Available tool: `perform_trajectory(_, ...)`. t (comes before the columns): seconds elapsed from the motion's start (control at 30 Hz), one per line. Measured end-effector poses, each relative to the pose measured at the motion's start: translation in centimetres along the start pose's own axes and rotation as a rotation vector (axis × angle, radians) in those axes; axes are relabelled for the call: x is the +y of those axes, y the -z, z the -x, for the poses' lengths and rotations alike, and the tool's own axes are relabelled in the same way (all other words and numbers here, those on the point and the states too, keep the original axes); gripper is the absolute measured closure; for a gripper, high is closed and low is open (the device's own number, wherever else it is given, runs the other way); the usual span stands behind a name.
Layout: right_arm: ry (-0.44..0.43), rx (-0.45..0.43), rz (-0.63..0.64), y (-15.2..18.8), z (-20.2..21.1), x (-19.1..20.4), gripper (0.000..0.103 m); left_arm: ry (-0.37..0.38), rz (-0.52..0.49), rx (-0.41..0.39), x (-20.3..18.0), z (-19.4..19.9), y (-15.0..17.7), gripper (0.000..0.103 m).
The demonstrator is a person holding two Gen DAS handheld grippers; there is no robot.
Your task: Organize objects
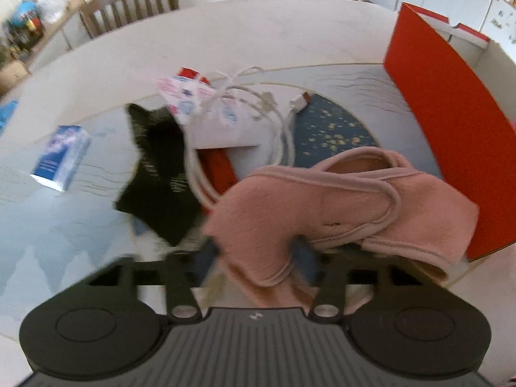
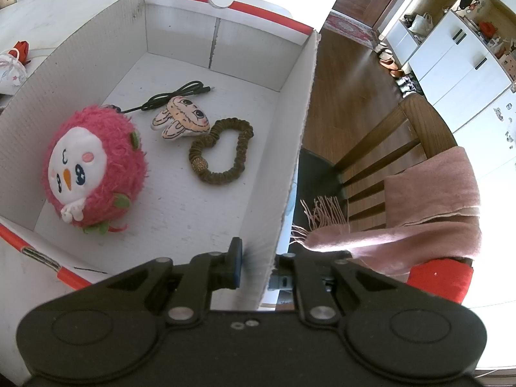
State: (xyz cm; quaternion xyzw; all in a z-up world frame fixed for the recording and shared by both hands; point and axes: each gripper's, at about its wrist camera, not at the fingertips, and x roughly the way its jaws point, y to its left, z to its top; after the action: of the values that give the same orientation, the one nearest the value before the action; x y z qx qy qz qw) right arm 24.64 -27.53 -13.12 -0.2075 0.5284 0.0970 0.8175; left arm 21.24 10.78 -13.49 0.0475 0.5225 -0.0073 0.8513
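Note:
My left gripper is shut on a soft pink baby shoe, whose fabric bunches between the two fingers. Beyond it on the table lie a black sock, a coiled white cable, a patterned white pouch and a blue-and-white carton. A red-and-white cardboard box stands at the right. My right gripper is shut on that box's right wall. Inside lie a pink plush toy, a bunny charm, an olive scrunchie and a black cable.
A dark blue mat lies under the pile, with a red item partly covered. A wooden chair stands at the table's far side. Another chair with a pink scarf is right of the box.

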Motion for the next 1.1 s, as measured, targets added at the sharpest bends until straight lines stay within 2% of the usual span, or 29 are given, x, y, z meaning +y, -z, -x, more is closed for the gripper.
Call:
perform_trajectory(0.03, 0.0, 0.0, 0.001, 0.0, 0.0, 0.0, 0.091, -0.001, 0.007, -0.005, 0.1, 0.2, 0.1, 0.079)
perform_trajectory(0.07, 0.0, 0.0, 0.001, 0.0, 0.0, 0.0, 0.091, 0.008, 0.018, -0.009, 0.3, 0.4, 0.3, 0.088)
perform_trajectory(0.17, 0.0, -0.001, 0.001, 0.0, 0.0, 0.0, 0.091, 0.019, 0.026, -0.027, 0.3, 1.1, 0.8, 0.092)
perform_trajectory(0.3, 0.001, 0.0, 0.001, 0.0, 0.0, 0.0, 0.091, 0.071, 0.038, -0.049, -0.2, 2.5, 1.0, 0.094)
perform_trajectory(0.37, 0.001, 0.0, 0.003, 0.0, 0.0, 0.0, 0.091, 0.135, 0.037, -0.061, -0.5, 3.8, 0.8, 0.094)
perform_trajectory(0.67, 0.001, -0.003, 0.013, 0.0, 0.1, 0.0, 0.091, 0.315, 0.009, -0.157, -1.7, 10.0, -1.8, 0.094)
perform_trajectory(0.9, -0.003, -0.002, 0.02, 0.0, 0.1, 0.1, 0.092, 0.413, -0.047, -0.241, -4.1, 13.6, -4.6, 0.095)
perform_trajectory(1.1, -0.015, 0.002, 0.023, -0.1, 0.1, -0.1, 0.093, 0.443, -0.115, -0.276, -6.6, 15.4, -7.3, 0.098)
